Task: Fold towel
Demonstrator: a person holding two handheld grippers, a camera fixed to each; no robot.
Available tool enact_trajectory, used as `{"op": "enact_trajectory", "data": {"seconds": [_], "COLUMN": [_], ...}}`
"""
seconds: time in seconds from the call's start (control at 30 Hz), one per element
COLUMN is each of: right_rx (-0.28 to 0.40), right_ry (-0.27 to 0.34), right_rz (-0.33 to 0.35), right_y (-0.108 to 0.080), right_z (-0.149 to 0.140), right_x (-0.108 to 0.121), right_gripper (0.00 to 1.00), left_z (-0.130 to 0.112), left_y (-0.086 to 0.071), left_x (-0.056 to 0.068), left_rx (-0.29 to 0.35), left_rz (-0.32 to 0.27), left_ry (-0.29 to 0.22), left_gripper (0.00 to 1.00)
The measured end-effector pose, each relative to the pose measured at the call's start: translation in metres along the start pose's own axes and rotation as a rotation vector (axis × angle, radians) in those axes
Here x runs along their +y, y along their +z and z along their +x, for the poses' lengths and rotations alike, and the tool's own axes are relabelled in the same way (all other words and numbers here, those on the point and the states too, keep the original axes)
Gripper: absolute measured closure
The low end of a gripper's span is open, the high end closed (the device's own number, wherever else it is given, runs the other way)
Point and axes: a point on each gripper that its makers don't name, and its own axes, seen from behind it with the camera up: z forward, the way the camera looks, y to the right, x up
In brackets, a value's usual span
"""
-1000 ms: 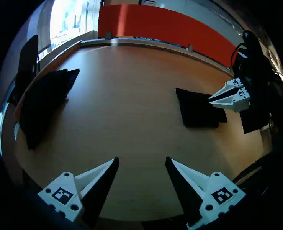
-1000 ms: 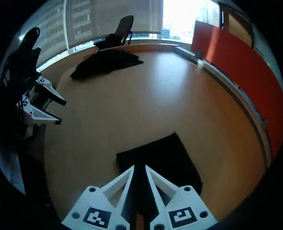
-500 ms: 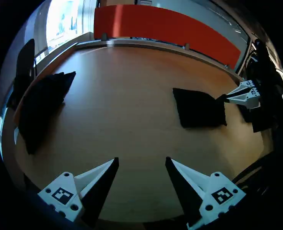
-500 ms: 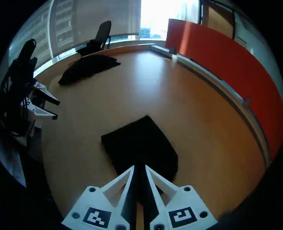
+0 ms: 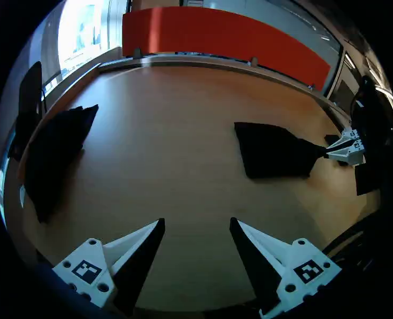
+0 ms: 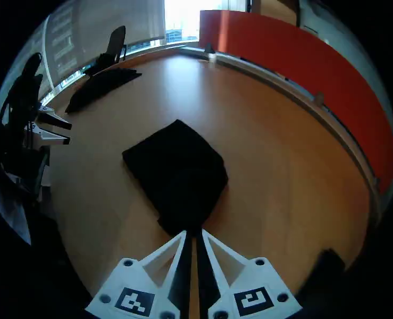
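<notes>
Slipping looks the main risk: right gripper point(image 6: 193, 234) has only one drawn-out corner of the folded black towel point(image 6: 177, 170), so a tug along the wooden table point(image 6: 281, 159) could, by my guess, pull the tip free or drag the layers out of square and spoil the fold. Cause: small bite, plus cloth friction on wood. Second risk: the pinched corner is near the table's edge on that side; hauled further, the towel might slide off. Towel lies flat on the table, well apart from the heap of dark cloth point(image 5: 52, 151) at the window side, red partition point(image 5: 223, 37) beyond. Right gripper: fingers all but together, a thin slit between them, the towel's point running into that slit; reads as clamped on the corner. In the left gripper view that corner stretches to a peak at it. Left gripper point(image 5: 196, 220): fingers spread wide, nothing between them, touching nothing, hovering above bare wood, well apart from the towel.
</notes>
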Motion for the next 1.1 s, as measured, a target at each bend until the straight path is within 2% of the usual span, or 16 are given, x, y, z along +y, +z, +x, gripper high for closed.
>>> {"op": "enact_trajectory", "data": {"seconds": [0.2, 0.47, 0.67, 0.77, 0.97, 1.1], "right_rx": [0.024, 0.067, 0.08, 0.068, 0.022, -0.006], "right_ry": [0.011, -0.079, -0.178, -0.227, -0.302, -0.318], "right_rz": [0.004, 0.04, 0.101, 0.133, 0.181, 0.192], "right_y": [0.002, 0.015, 0.036, 0.05, 0.079, 0.094], "right_z": [0.008, 0.058, 0.1, 0.111, 0.114, 0.106], "right_x": [-0.001, -0.006, -0.03, -0.047, -0.077, -0.087], "right_gripper": [0.95, 0.95, 0.95, 0.95, 0.95, 0.95], "left_z": [0.002, 0.0, -0.005, -0.008, -0.014, -0.018], "left_y": [0.0, -0.002, -0.005, -0.006, -0.008, -0.01], "left_x": [0.002, 0.002, -0.001, -0.002, -0.005, -0.007], "left_rx": [0.0, 0.003, 0.005, 0.007, 0.012, 0.014], "left_rz": [0.0, 0.005, 0.016, 0.022, 0.033, 0.039], "left_ry": [0.009, -0.005, -0.022, -0.033, -0.06, -0.077], "left_gripper": [0.1, 0.1, 0.1, 0.1, 0.1, 0.1]}}
